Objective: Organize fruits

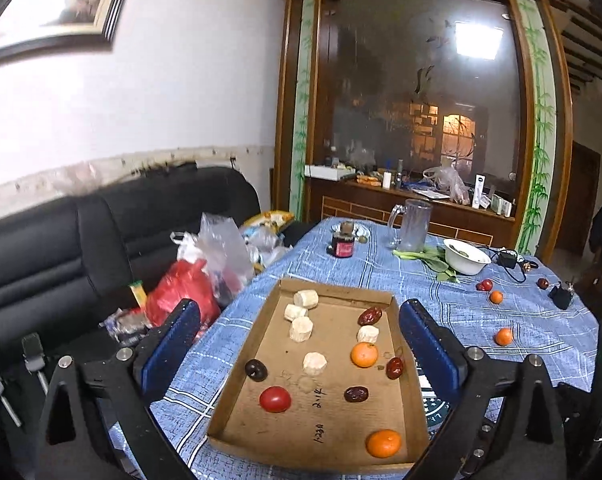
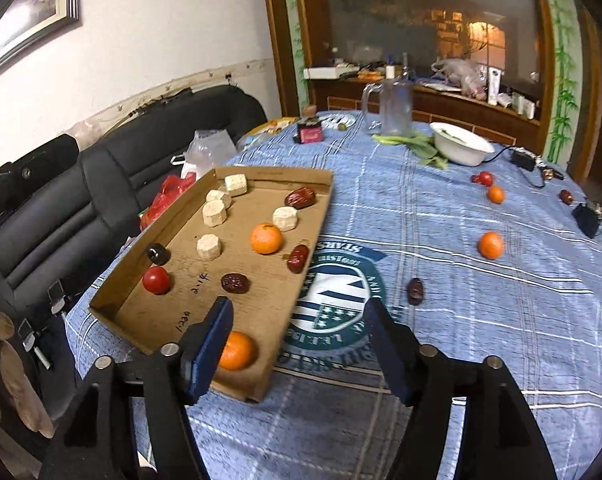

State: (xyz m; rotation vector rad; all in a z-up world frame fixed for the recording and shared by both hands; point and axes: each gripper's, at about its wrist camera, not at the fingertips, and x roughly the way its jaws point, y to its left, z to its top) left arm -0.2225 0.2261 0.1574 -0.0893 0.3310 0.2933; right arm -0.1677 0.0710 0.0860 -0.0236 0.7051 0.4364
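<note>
both grippers hover tilted down over the table, left gripper (image 1: 299, 344) spread wide and empty above the fruit-filled tray (image 1: 245, 344), right gripper (image 2: 299, 340) open, empty, beside the tray's near corner.

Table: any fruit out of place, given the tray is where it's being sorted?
Yes. Several fruits lie loose on the tablecloth outside the tray: a date near the printed emblem, two oranges, a tomato and a far date.
</note>
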